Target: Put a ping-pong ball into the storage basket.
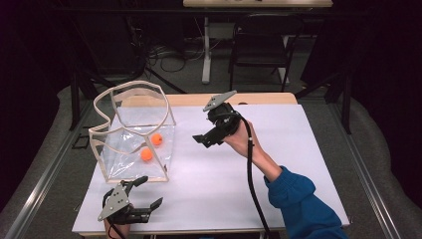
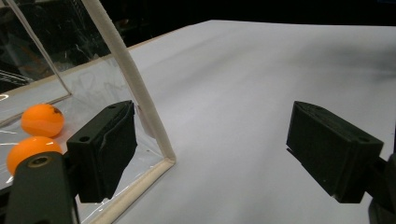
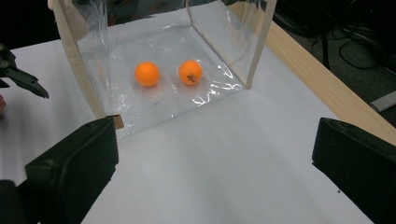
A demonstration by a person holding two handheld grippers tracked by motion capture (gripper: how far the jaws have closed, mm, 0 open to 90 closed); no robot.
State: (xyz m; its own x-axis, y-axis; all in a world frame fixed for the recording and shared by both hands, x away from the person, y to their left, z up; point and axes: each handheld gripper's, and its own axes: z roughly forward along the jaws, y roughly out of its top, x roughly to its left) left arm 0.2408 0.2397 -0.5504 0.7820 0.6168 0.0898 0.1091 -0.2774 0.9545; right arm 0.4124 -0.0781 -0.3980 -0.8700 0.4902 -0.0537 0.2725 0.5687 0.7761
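Note:
A clear plastic container (image 1: 133,124) with a cream frame lies on its side on the white table, its mouth facing right. Two orange balls (image 1: 157,139) (image 1: 147,155) rest inside on its lower wall. My left gripper (image 1: 150,191) is open at the front left, just in front of the container's near corner. In the left gripper view the frame's corner post (image 2: 135,88) stands beside the left jaw, with both balls (image 2: 42,120) (image 2: 30,151) behind the plastic. My right gripper (image 1: 205,139) is open and empty, raised to the right of the container's mouth. It looks at the balls (image 3: 147,73) (image 3: 190,72).
The white sheet (image 1: 278,164) covers the table, with a wooden strip (image 1: 259,98) along the far edge. A dark chair (image 1: 261,45) and cables stand on the floor beyond. The left gripper's jaw tips (image 3: 21,77) show at the left of the right gripper view.

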